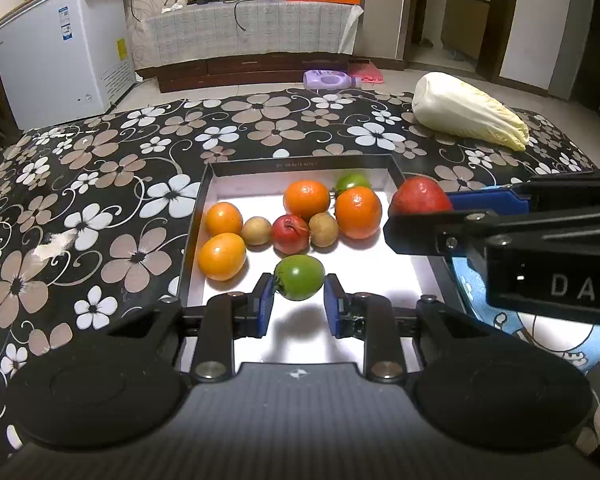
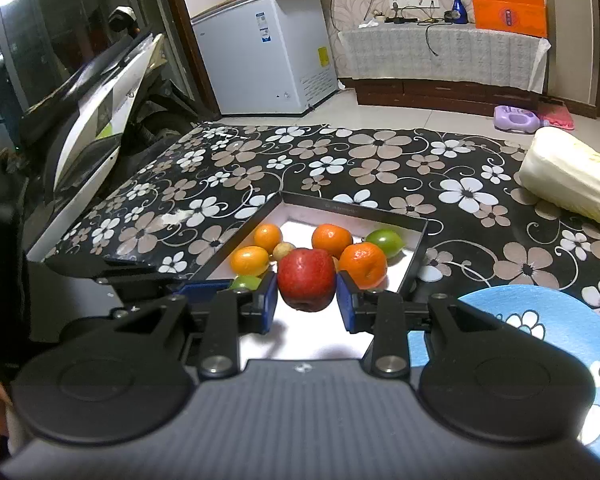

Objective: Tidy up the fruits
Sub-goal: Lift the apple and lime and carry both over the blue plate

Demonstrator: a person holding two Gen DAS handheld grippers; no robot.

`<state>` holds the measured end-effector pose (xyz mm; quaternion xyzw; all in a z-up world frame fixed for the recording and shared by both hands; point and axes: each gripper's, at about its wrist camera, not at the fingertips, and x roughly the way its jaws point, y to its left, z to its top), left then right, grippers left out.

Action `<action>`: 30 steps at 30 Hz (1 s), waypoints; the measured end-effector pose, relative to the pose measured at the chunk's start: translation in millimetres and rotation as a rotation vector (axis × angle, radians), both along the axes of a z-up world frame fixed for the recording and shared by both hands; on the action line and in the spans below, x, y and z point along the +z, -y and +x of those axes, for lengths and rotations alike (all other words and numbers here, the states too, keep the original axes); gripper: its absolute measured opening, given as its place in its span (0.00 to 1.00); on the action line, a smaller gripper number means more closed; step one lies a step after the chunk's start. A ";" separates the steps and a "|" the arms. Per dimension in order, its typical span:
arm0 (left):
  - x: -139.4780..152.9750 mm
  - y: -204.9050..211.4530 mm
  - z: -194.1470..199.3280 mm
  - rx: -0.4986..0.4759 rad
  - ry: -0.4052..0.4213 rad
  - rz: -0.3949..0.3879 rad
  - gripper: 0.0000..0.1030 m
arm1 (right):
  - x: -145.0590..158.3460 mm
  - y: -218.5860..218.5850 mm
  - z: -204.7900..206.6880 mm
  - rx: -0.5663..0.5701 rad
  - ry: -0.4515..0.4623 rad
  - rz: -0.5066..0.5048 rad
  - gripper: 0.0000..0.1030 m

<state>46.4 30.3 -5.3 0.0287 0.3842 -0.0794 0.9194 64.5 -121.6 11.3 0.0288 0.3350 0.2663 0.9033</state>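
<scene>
While both hands are holding their tools over the shallow black-rimmed box (image 1: 396,172), each pair of jaws is gripping a fruit: the left gripper (image 1: 299,292) is clamping a small green fruit (image 1: 300,283) above the box's near end, and the right gripper (image 2: 306,298) is pinching a red apple (image 2: 306,279) above the box's right edge. Waiting inside on the white floor are three mandarins, two glossy orange tomato-like fruits, two dull tan round ones, a small red fruit and another green one.

Both held fruits are smooth, round and waxy, so I'd worry about either one squirting out of the flat blue pads and rolling across the slick flowered cloth on the desk (image 1: 112,184). With the tools crowding each other, a bump could knock the apple loose. A blue plate (image 2: 560,320) is lying just beside the box, and a pale, ribbed cabbage (image 1: 468,110) is resting well apart.
</scene>
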 end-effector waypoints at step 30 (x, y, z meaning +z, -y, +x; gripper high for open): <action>2.2 19.4 -1.0 -0.025 0.011 -0.005 0.31 | 3.3 14.6 -4.1 -0.009 0.007 0.007 0.34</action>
